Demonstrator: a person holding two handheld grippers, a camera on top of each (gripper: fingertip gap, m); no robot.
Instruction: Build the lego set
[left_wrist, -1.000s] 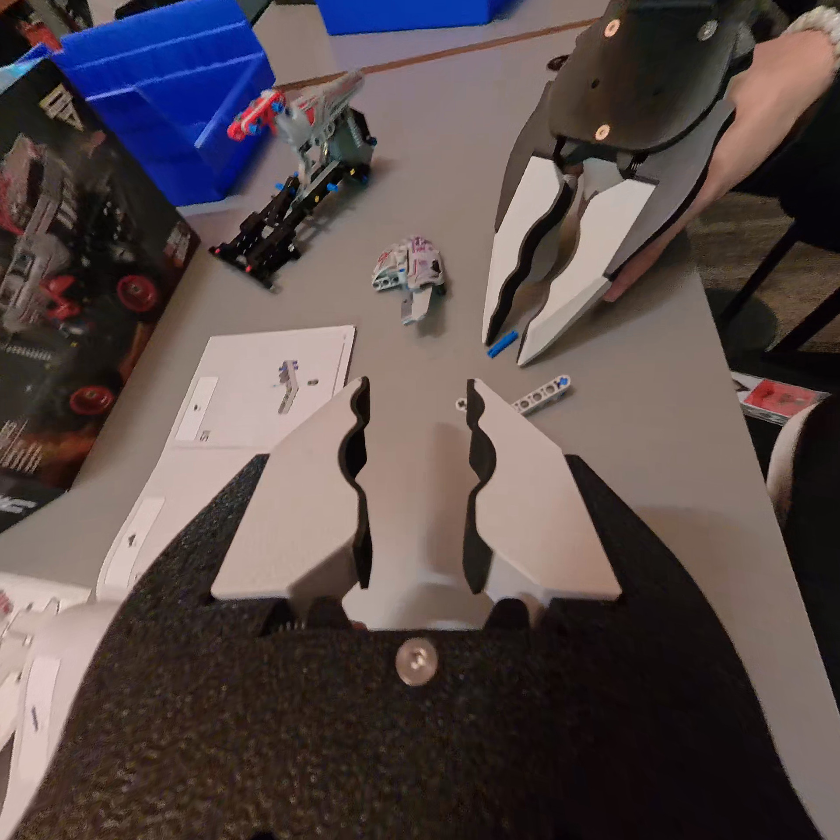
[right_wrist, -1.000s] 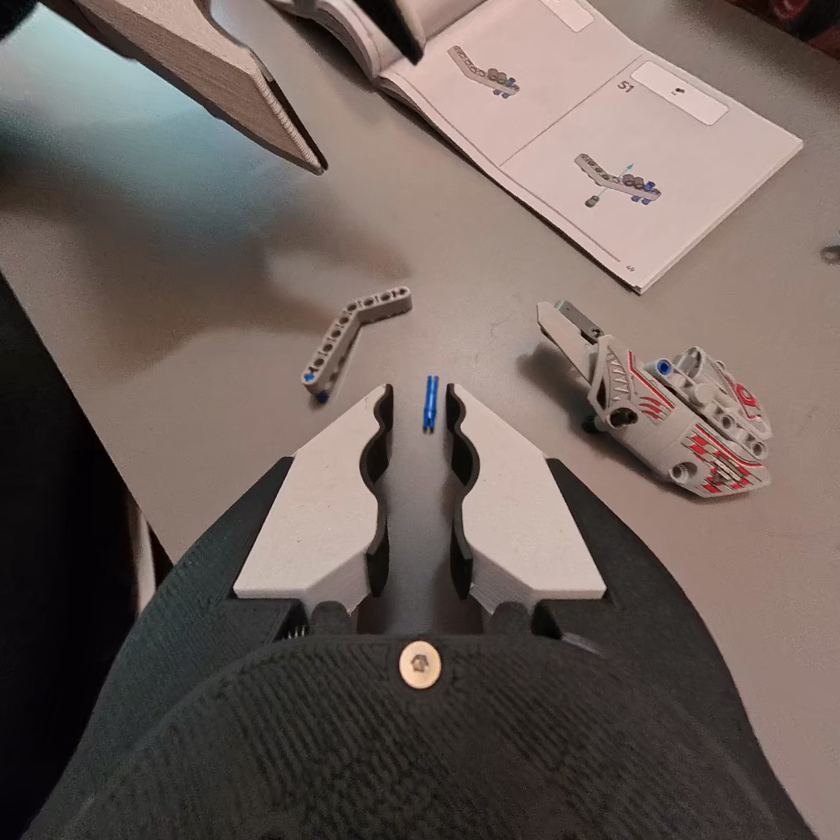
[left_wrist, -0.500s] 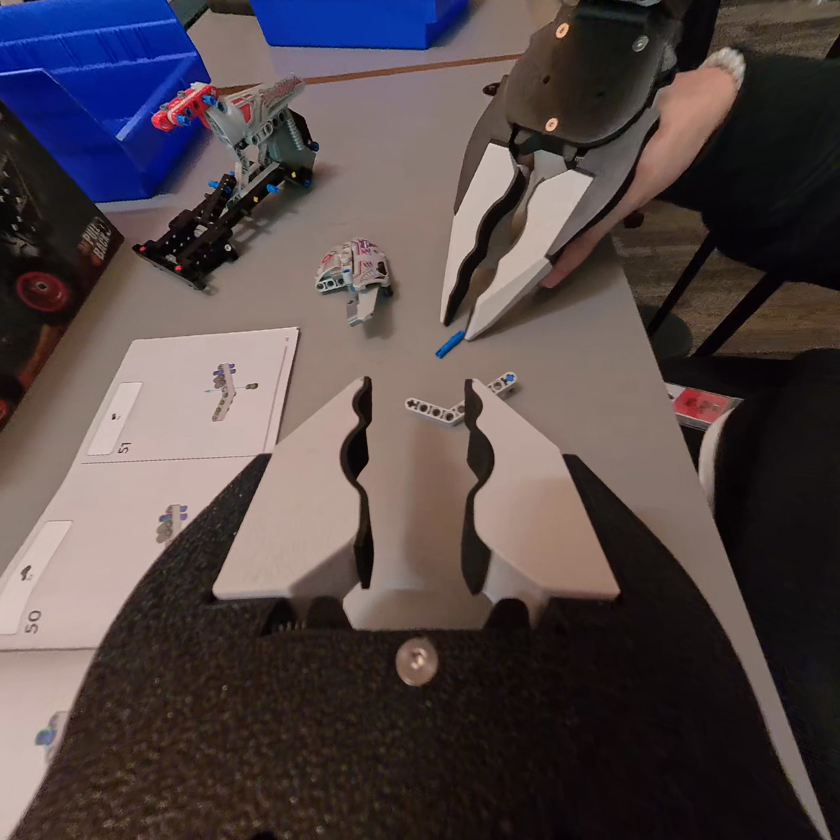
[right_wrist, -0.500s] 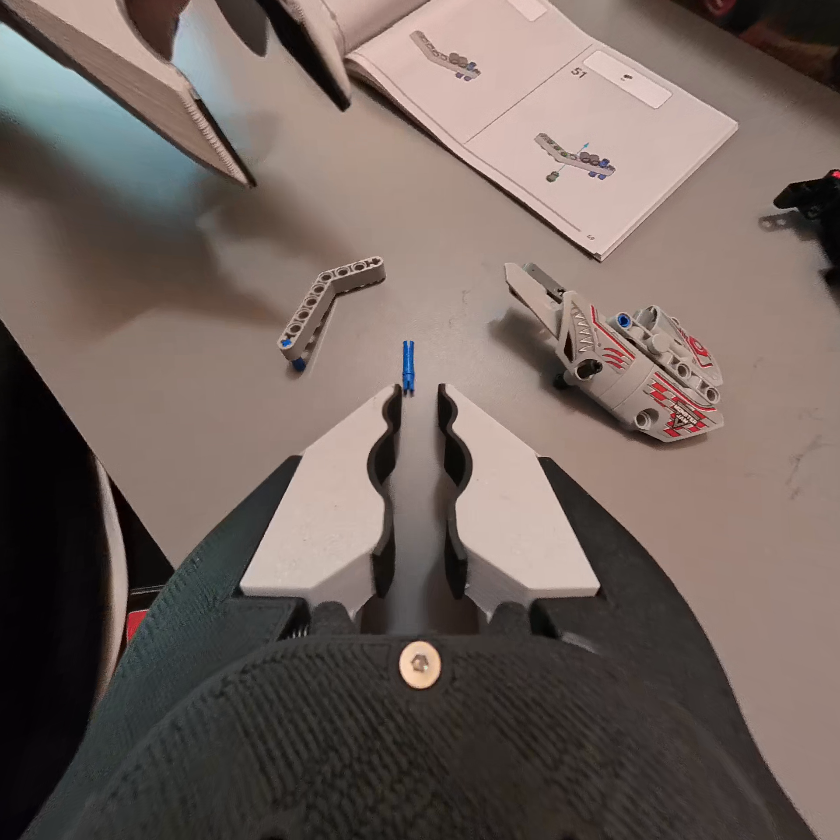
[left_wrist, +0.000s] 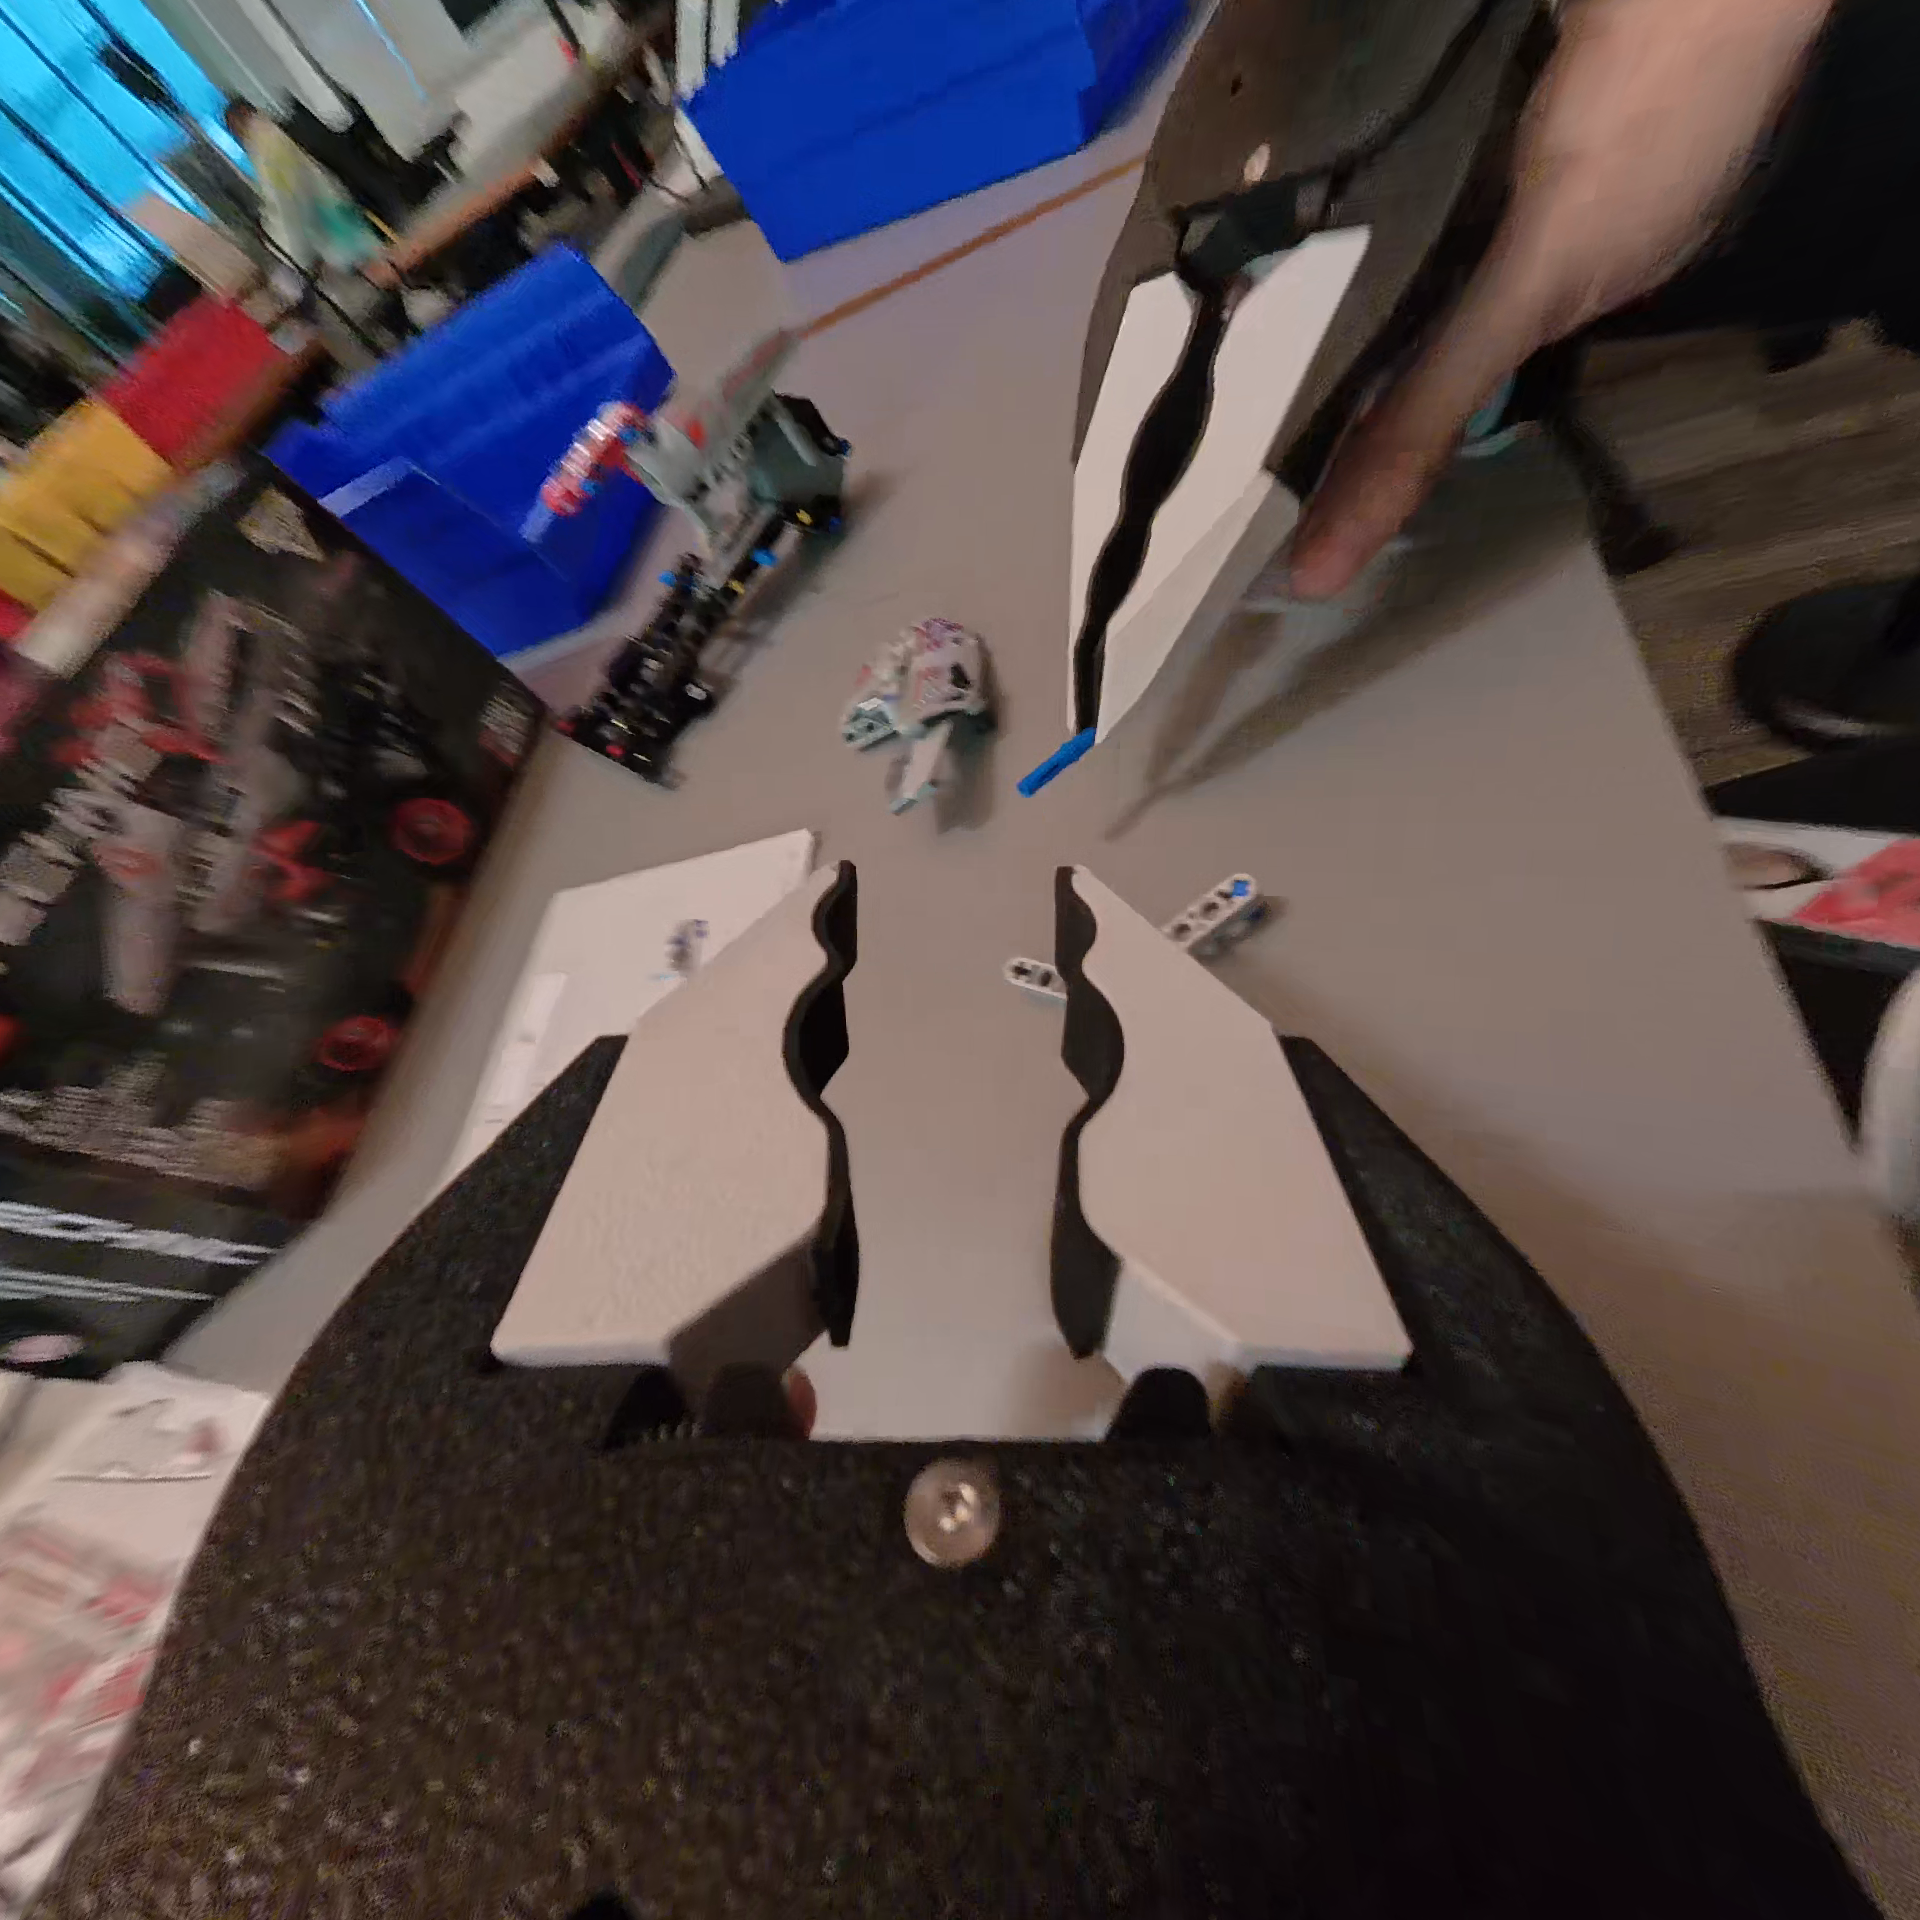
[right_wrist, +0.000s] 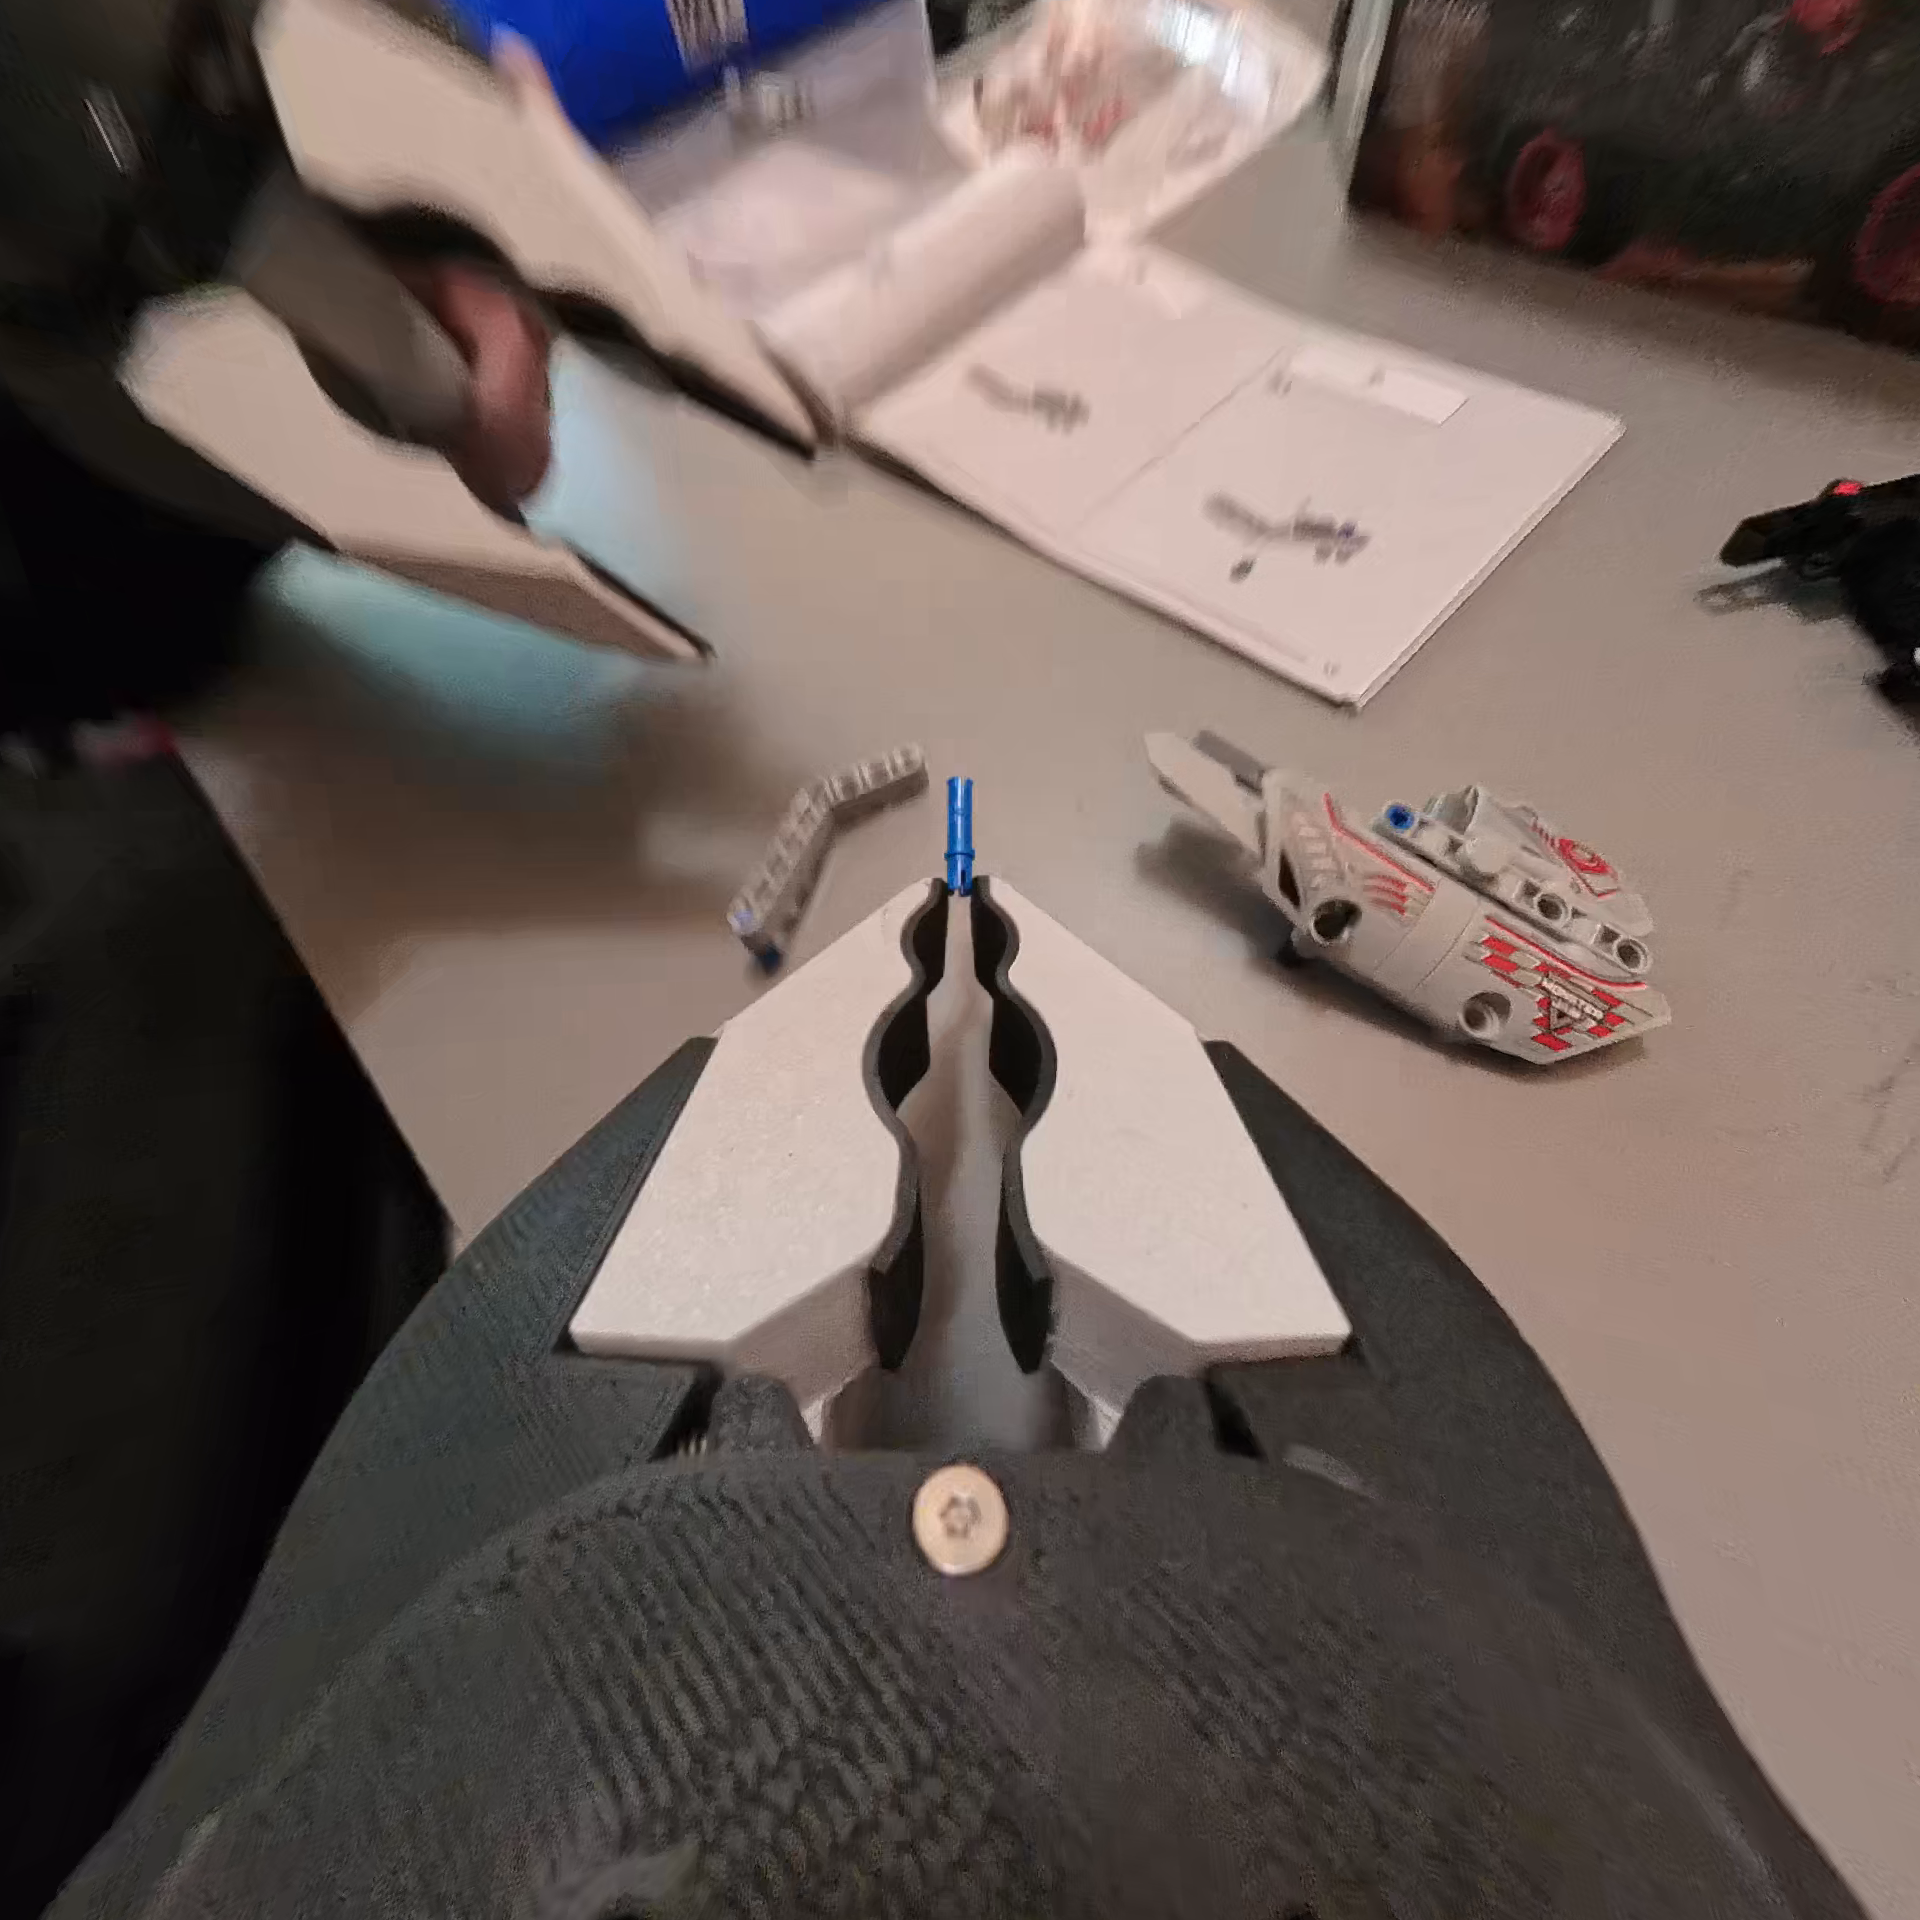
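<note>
On a grey counter (right_wrist: 1299, 1195), the right gripper (right_wrist: 959, 883) has its jaws pinched nearly together on the near end of a small blue plastic pin (right_wrist: 959, 826), which sticks straight out past the fingertips. In the left wrist view the same gripper (left_wrist: 1086, 722) points down at the counter with the blue pin (left_wrist: 1055, 762) angling out of its tip; whether the pin touches the counter cannot be told.

The left gripper (left_wrist: 956, 883) hovers with its jaws spread wide and nothing between them. Just beyond its right finger lies a bent light-grey beam with holes (left_wrist: 1205, 914), partly hidden; in the right wrist view this beam (right_wrist: 821, 831) sits just left of the pin.

A small grey assembly with red markings (right_wrist: 1455, 914) rests to the right of the pin. Farther off lie an open white instruction booklet (right_wrist: 1299, 499) (its pages blurred), a dark set box (left_wrist: 208, 831), a taller grey-and-black build (left_wrist: 727, 561) and blue plastic bins (left_wrist: 499, 436).
</note>
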